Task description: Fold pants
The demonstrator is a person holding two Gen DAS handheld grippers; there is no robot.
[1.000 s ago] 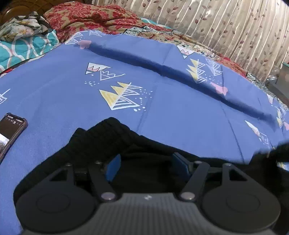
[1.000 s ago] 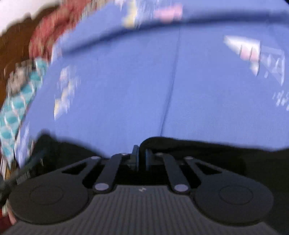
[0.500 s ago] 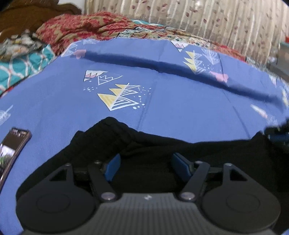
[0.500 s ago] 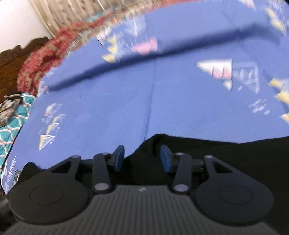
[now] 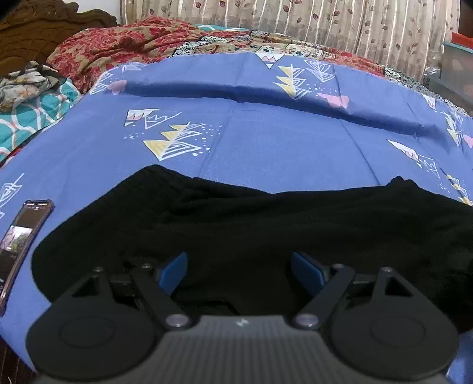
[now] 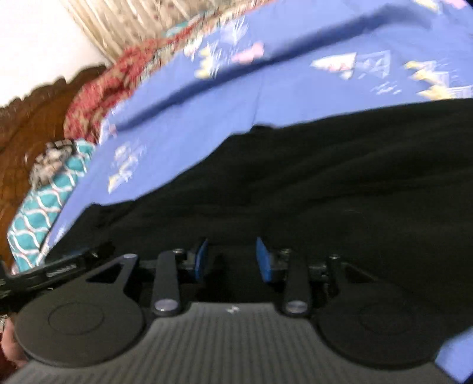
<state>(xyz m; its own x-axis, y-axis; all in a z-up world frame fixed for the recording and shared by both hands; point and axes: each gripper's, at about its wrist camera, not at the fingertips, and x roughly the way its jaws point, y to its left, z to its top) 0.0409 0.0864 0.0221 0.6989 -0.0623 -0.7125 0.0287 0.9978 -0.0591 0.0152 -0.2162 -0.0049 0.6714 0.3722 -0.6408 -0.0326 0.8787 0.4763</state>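
Observation:
Black pants (image 5: 266,218) lie flat across the blue patterned bedsheet (image 5: 266,141), spread left to right. My left gripper (image 5: 239,265) is open, its blue pads wide apart just above the pants' near edge, holding nothing. In the right wrist view the pants (image 6: 325,177) fill the middle and right. My right gripper (image 6: 232,260) is open over them, blue pads apart and empty. The right view is blurred by motion.
A phone (image 5: 20,236) with a lit screen lies on the sheet left of the pants. A red floral blanket (image 5: 133,44) and teal quilt (image 5: 26,115) sit at the bed's far left. Curtains (image 5: 325,23) hang behind. A wooden headboard (image 6: 35,118) is at left.
My right gripper opened from shut, released the pants and pulled back. My left gripper stayed open and drew back, so more of the flattened pants shows.

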